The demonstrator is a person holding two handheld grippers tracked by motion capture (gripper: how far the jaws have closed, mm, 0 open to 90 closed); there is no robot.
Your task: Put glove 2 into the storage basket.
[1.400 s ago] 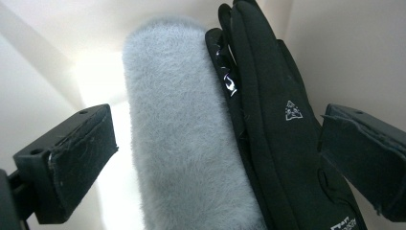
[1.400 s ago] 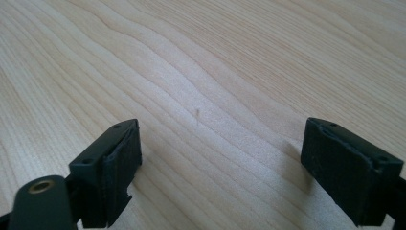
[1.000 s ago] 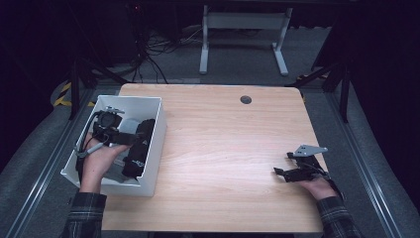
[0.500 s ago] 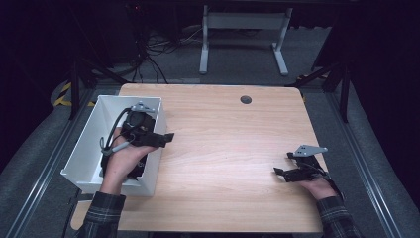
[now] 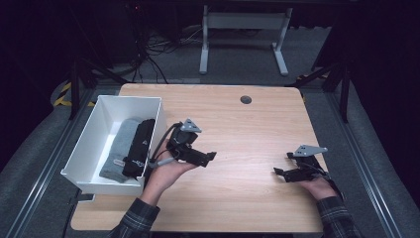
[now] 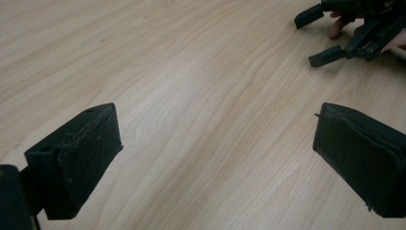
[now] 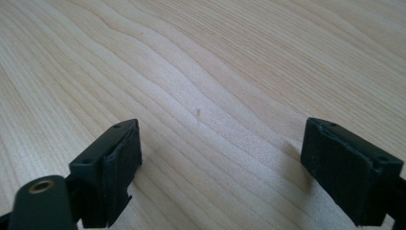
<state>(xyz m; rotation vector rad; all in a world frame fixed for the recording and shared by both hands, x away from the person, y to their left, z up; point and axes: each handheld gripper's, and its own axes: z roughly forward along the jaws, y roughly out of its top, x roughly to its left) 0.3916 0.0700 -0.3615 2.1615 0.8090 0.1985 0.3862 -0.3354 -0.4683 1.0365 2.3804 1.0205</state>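
Both of your tools are gaping wide and carrying nothing. Your left tool (image 5: 210, 156) is hovering just beside the white bin (image 5: 86, 148), over the bare counter (image 5: 247, 129); your right tool (image 5: 280, 163) is resting near the counter's right edge, well apart. Inside the bin, a black folded item (image 5: 139, 146) is lying against a grey one (image 5: 119, 146), and the near wall is hiding their lower ends. What they are is hard to make out.
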